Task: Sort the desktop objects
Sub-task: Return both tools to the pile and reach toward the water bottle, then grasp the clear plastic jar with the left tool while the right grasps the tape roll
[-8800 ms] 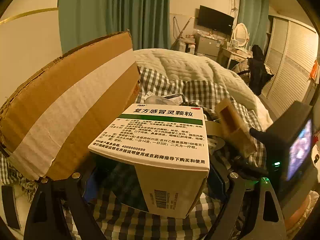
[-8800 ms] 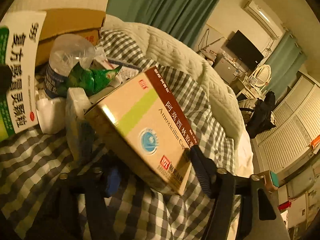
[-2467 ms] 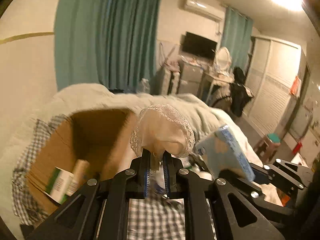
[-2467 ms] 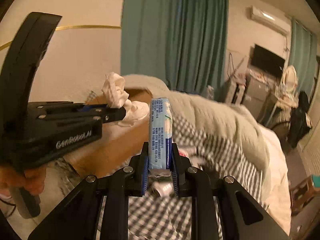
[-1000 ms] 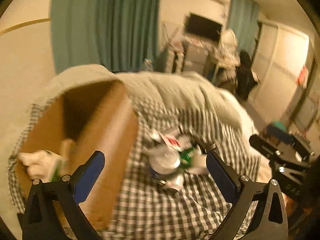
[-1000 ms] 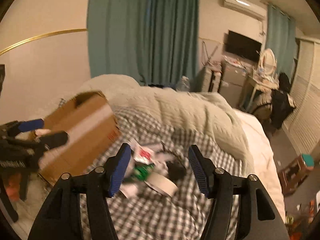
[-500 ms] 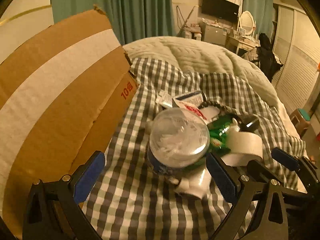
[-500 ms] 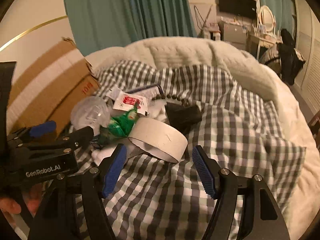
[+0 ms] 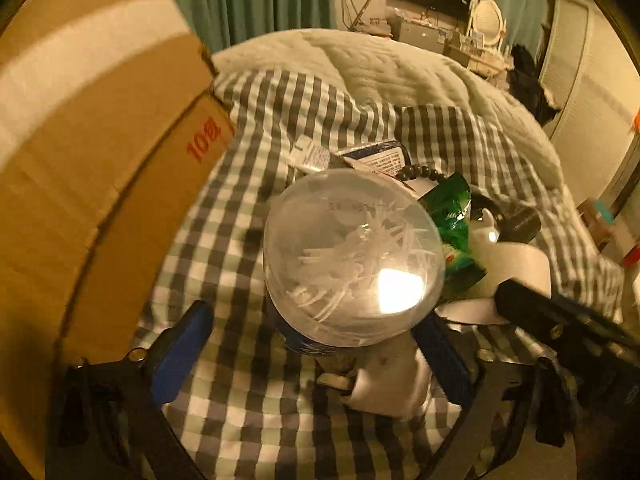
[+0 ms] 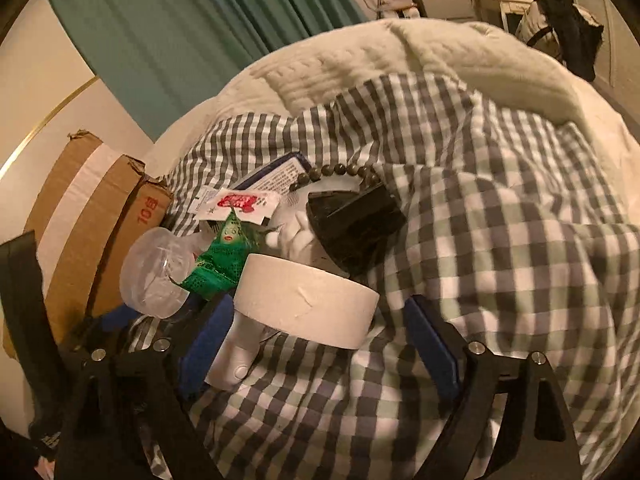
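Closing left hand-held gripper point(image 9: 312, 354) flanks domed clear tub point(image 9: 354, 256) | opening right hand-held gripper point(image 10: 316, 340) flanks seemingly papery roll point(image 10: 306, 300)

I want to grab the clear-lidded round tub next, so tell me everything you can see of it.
The round tub with a clear domed plastic lid stands upright on the checked cloth, a dark blue band around its lower wall. Thin white sticks, possibly cotton swabs, show through the lid, which catches a bright glare. It sits between the left gripper's closing jaws; the right pad looks near or against it, the left pad apart. A green foil packet adjoins it, and a white object lies at its base.
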Action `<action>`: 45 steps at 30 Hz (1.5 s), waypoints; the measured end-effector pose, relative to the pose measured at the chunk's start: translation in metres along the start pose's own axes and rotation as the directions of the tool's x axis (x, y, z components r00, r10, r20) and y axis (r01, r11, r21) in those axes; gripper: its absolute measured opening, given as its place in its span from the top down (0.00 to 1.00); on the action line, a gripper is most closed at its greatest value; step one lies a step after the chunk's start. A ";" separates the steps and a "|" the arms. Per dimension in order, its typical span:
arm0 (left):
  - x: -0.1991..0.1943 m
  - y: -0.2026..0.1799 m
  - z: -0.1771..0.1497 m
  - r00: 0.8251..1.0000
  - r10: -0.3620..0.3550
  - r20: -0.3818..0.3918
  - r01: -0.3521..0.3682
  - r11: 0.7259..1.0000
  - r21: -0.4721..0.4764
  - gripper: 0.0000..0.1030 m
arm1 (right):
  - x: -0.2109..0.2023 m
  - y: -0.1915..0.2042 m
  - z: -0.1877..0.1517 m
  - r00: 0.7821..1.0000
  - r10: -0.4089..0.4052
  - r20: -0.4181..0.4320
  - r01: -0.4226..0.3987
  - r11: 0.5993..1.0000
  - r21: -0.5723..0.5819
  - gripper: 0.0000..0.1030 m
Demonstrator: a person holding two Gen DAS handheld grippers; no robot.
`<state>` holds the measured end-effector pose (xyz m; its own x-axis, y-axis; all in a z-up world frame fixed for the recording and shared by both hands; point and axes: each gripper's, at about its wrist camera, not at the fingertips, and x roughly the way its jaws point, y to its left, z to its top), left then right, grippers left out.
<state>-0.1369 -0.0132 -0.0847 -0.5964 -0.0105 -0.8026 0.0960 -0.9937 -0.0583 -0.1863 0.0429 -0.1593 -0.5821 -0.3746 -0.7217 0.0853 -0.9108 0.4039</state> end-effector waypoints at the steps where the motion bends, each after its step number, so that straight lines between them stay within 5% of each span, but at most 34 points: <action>1: 0.001 0.002 0.000 1.000 -0.021 -0.004 0.021 1.000 -0.013 0.14 | 0.004 0.003 0.000 1.000 0.002 -0.016 -0.002 1.000 -0.003 0.15; 4: 0.002 0.006 -0.001 0.999 -0.031 -0.009 0.030 0.999 -0.038 0.39 | 0.014 0.009 0.000 0.999 0.000 -0.047 -0.001 1.000 -0.011 0.15; 11: -0.005 0.010 -0.004 0.999 -0.045 0.012 0.046 0.997 -0.059 0.41 | 0.005 0.003 -0.006 1.000 -0.001 -0.012 0.001 1.000 0.020 0.20; 17: -0.034 0.012 -0.008 0.992 -0.027 0.123 0.034 0.998 -0.057 0.44 | -0.028 0.007 -0.017 0.996 -0.041 0.075 0.040 0.999 0.005 0.20; 21: -0.054 0.004 -0.008 0.982 -0.027 0.189 0.029 1.000 -0.009 0.61 | -0.047 0.012 -0.020 0.990 -0.068 0.121 0.071 0.997 -0.015 0.20; 25: -0.052 -0.006 -0.008 0.984 -0.026 0.176 0.020 0.999 0.039 0.59 | -0.057 0.015 -0.021 0.987 -0.079 0.141 0.083 0.996 -0.023 0.20; 29: -0.040 0.002 -0.005 0.991 -0.036 0.126 0.036 0.999 -0.003 0.17 | -0.059 0.012 -0.025 0.989 -0.078 0.129 0.081 0.997 -0.018 0.20; 30: -0.036 0.004 -0.005 0.993 -0.030 0.113 0.032 0.999 -0.014 0.14 | -0.057 0.012 -0.024 0.989 -0.078 0.124 0.080 0.997 -0.016 0.20; 37: 0.009 0.007 0.003 1.000 -0.016 -0.025 0.015 0.999 -0.039 0.16 | -0.051 0.012 -0.027 0.992 -0.075 0.105 0.077 0.997 -0.020 0.20; 45: -0.023 0.011 -0.005 0.997 -0.041 0.066 0.044 0.998 -0.043 0.24 | -0.054 0.015 -0.029 0.990 -0.080 0.114 0.084 0.996 -0.028 0.20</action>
<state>-0.1179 -0.0229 -0.0703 -0.6508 0.0231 -0.7589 0.1036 -0.9875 -0.1189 -0.1303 0.0445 -0.1301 -0.6752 -0.2780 -0.6833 0.0589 -0.9436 0.3258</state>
